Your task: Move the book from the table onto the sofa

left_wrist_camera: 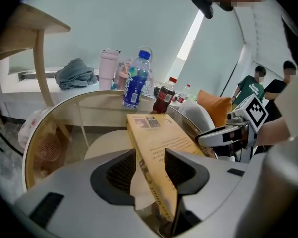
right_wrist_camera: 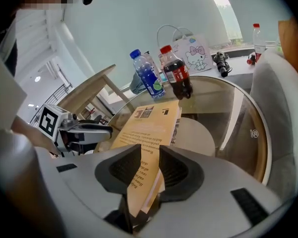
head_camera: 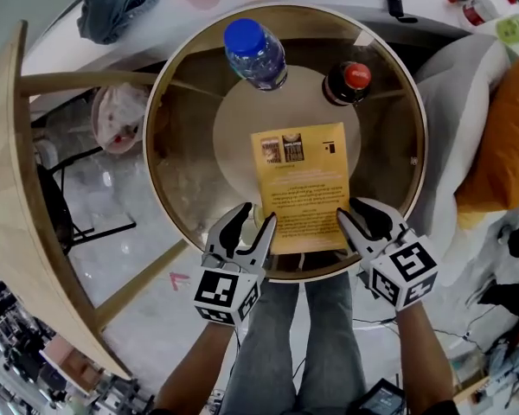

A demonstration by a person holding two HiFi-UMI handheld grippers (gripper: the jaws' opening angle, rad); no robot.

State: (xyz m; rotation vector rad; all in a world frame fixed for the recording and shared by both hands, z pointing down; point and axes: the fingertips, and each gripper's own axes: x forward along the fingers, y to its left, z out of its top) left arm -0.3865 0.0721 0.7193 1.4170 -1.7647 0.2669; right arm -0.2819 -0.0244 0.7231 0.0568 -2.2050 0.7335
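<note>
A yellow book (head_camera: 301,188) lies flat on the round glass table (head_camera: 156,145), its near edge close to the rim. My left gripper (head_camera: 253,221) stands open at the book's near-left corner. In the left gripper view the book (left_wrist_camera: 159,138) shows in the gap of the left gripper (left_wrist_camera: 150,163), with space beside the left pad. My right gripper (head_camera: 363,213) is at the near-right corner, open. In the right gripper view the book's (right_wrist_camera: 151,125) page edge fills the narrower gap of the right gripper (right_wrist_camera: 150,163). The grey sofa (head_camera: 467,102) stands to the right.
A blue-capped water bottle (head_camera: 255,54) and a red-capped cola bottle (head_camera: 350,80) stand on the table's far side. An orange cushion (head_camera: 506,145) rests on the sofa. A wooden chair (head_camera: 9,188) curves along the left. My legs are under the near rim.
</note>
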